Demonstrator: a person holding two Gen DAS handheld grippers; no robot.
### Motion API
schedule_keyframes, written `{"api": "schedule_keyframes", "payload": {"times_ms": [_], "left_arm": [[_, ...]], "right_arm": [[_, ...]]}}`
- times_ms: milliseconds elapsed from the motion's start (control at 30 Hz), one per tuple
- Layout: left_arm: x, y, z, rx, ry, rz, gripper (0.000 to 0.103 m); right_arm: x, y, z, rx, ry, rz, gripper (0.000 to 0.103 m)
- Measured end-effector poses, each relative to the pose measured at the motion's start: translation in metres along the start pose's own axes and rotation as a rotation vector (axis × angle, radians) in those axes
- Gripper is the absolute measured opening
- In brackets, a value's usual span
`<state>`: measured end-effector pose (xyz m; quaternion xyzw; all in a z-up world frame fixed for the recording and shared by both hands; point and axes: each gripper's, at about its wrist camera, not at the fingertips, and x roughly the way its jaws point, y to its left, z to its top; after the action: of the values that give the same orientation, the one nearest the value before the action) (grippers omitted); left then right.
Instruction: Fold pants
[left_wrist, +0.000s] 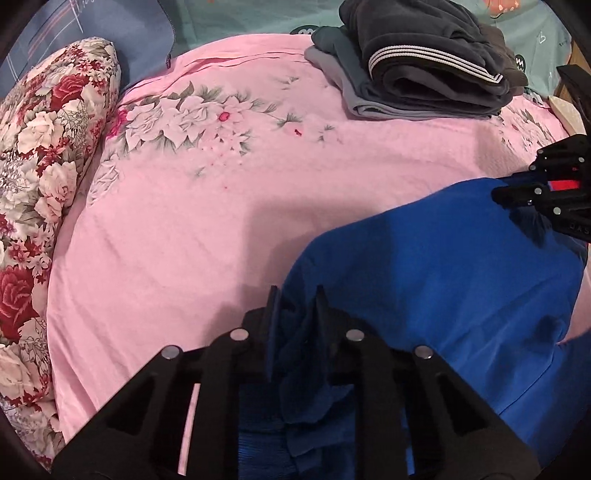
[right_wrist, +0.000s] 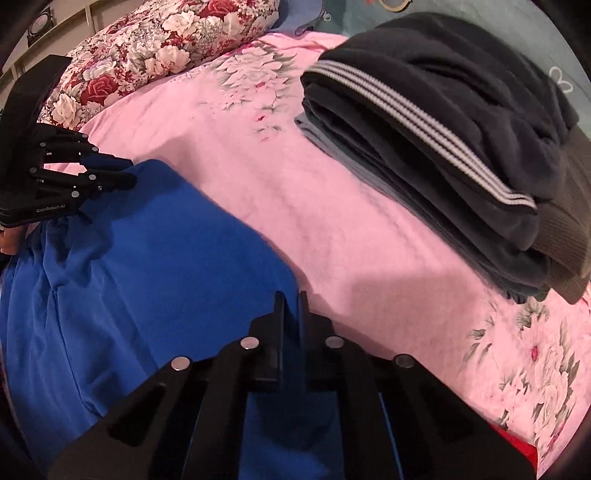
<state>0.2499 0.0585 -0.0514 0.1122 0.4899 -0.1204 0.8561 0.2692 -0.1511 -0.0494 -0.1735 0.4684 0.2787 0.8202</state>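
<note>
A floral pillow (left_wrist: 44, 177) lies at nine o'clock on the pink bed (left_wrist: 177, 240). The left gripper (left_wrist: 295, 295) pinches a bunched edge of the blue pants (left_wrist: 424, 277), spread at five o'clock. The right gripper (right_wrist: 291, 299) is clamped on another edge. Folded clothes (left_wrist: 424, 66) sit at one o'clock.
</note>
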Motion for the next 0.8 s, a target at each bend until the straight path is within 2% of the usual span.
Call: {"api": "schedule_keyframes", "payload": {"times_ms": [133,367,533,600,800], "left_arm": [[-0.018,-0.003,-0.001,0.001,-0.036,0.002,0.010],[-0.080,-0.010,-0.013,0.016,-0.127,-0.009,0.010],[-0.141,-0.019,-0.052,0.060,-0.191,-0.031,0.009],[-0.160,-0.025,-0.077,0.085,-0.199,-0.043,0.009],[-0.159,-0.038,-0.150,0.078,-0.099,-0.099,0.009]], "right_arm": [[-0.026,0.008,0.007,0.012,-0.076,-0.022,0.004],[-0.111,0.044,-0.002,-0.015,-0.226,-0.061,0.004],[-0.177,0.098,-0.045,-0.077,-0.307,-0.071,0.004],[-0.192,0.125,-0.071,-0.086,-0.313,-0.034,0.004],[-0.183,0.191,-0.138,-0.072,-0.244,0.055,0.003]]}}
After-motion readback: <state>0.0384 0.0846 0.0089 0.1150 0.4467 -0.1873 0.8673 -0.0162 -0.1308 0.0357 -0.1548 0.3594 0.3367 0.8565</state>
